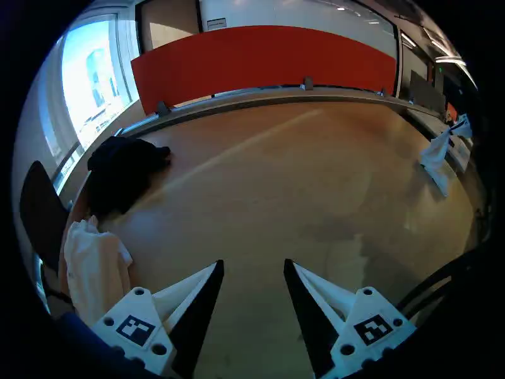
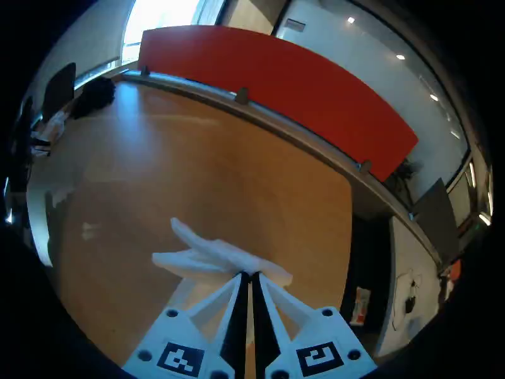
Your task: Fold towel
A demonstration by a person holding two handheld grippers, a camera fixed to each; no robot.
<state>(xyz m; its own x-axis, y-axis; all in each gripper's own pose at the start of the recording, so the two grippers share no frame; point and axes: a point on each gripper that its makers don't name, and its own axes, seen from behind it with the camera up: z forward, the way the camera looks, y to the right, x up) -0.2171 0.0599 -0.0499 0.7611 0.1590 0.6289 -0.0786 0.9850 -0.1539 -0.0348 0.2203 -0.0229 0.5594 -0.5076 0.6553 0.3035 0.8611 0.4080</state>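
Towel (image 2: 214,256) (white, bunched) sits lower centre in the right gripper view, pinched between closed fingers of the right gripper (image 2: 248,281) above the wooden table (image 2: 189,170) — left gripper (image 1: 252,268) gapes, empty.

On the tabletop (image 1: 284,189) a garment (image 1: 120,174) lies far left, the towel (image 1: 437,161) hangs over the right side, and a partition (image 1: 265,60) stands behind

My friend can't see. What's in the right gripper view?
The tool pinches a crumpled white towel between its two nearly closed fingers, over a wooden table. A long red panel stands along the table's far edge.
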